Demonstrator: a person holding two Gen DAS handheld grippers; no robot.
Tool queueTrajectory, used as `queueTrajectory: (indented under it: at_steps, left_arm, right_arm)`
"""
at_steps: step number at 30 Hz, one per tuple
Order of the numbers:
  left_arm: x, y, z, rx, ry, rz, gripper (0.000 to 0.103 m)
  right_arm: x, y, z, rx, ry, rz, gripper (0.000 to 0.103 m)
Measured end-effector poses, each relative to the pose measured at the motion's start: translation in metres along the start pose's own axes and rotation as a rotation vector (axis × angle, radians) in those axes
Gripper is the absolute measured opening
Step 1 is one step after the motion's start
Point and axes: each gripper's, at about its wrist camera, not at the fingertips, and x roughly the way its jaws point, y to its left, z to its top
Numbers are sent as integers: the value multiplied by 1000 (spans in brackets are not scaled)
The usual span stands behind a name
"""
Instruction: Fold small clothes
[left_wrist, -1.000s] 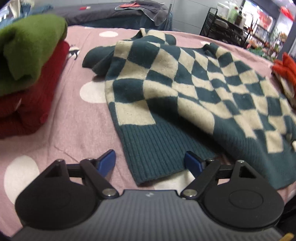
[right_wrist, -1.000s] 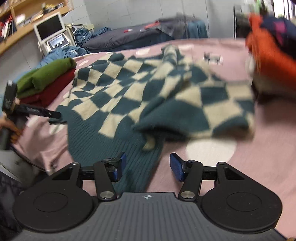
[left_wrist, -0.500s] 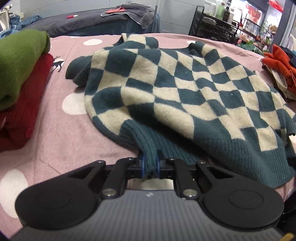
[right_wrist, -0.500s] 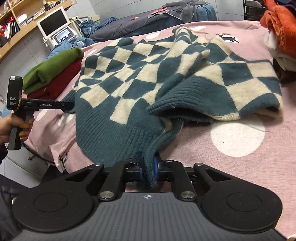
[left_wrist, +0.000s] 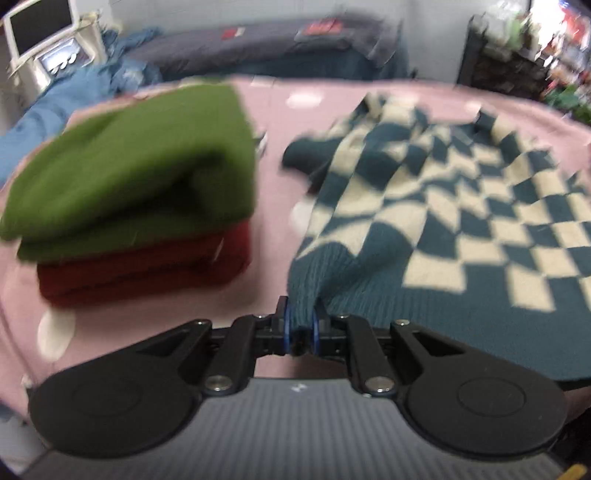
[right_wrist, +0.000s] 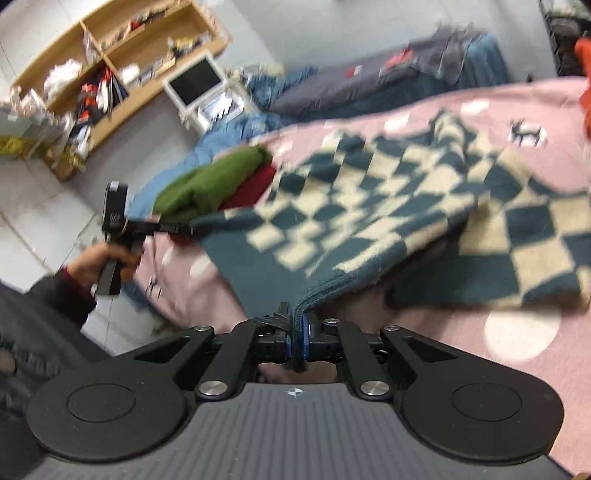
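Sweater (left_wrist: 461, 229), teal-and-cream checked knit; my left tongs (left_wrist: 300, 325) and right tongs (right_wrist: 297, 332) each pinch its ribbed hem.

Even indoor light; heavy motion blur; fisheye-bent edges.

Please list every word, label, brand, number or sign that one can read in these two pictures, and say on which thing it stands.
No text can be read.
Left gripper: a label on its black handle, too blurred to read.
Right gripper: a small round emblem on its grey body, not letters.
Pink bedspread: a small deer picture, no words.
Wooden shelf: packages on it, print too blurred to read.
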Motion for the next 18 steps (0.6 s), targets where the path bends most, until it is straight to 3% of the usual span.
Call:
queueTrajectory:
  at_steps: [2, 5, 6, 7, 8, 10, 14, 16, 18]
  left_arm:
    - [16, -1, -9, 9, 65, -6, 11]
    - [38, -6, -20, 26, 123, 18, 14]
    - [40, -4, -23, 7, 118, 14, 15]
    - [40, -3, -21, -6, 117, 12, 19]
    - [39, -2, -18, -14, 115, 18, 26]
    - [36, -1, -12, -11, 105, 80, 65]
    - [26, -10, 2, -3, 42, 123, 80]
    - [24, -20, 7, 28, 18, 119, 89]
    - [21, -39, 13, 106, 4, 117, 90]
  right_arm:
    - [16, 1, -9, -25, 98, -20, 10]
    - [33, -3, -19, -44, 157, -83, 12]
    - [33, -5, -20, -48, 154, -104, 14]
    - [31, -7, -19, -47, 139, -132, 25]
    - [27, -9, -18, -49, 124, -160, 29]
    - [15, -16, -13, -60, 64, -245, 38]
    - [3, -13, -10, -252, -75, -544, 43]
    - [12, -11, -8, -389, -57, -623, 45]
    - [28, -12, -10, -504, 6, -665, 46]
